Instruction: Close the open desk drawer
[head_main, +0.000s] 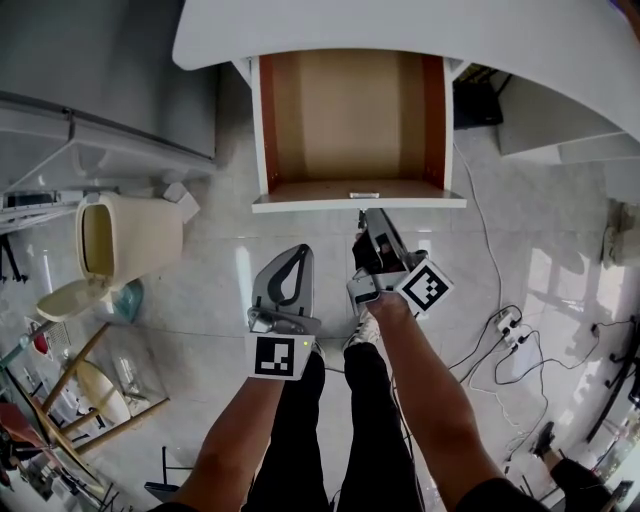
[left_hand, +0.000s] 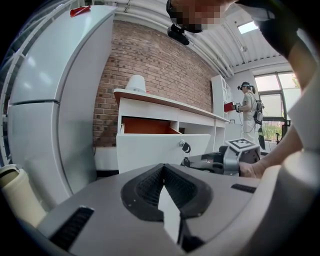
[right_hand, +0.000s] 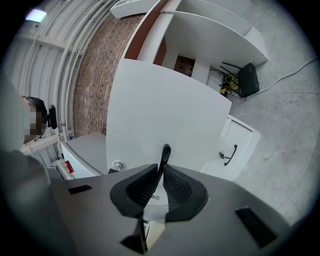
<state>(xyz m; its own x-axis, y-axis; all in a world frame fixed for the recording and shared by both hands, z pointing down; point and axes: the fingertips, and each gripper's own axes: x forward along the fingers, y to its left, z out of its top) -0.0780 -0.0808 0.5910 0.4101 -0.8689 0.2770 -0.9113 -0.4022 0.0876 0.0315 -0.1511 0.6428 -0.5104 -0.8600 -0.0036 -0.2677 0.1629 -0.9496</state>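
drawer (head_main: 350, 120) open at top centre under the bench (head_main: 400, 30); right gripper (right_hand: 161, 167) fingers pinch its handle (right_hand: 165, 151), left gripper (left_hand: 163, 166) fingers pressed together, empty. Stiff, likely light on runners (push front squarely, handle's small)

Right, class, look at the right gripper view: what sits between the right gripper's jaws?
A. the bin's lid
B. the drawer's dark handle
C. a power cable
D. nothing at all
B: in the right gripper view the right gripper has its jaws pinched on the dark handle that sticks out from the white drawer front.
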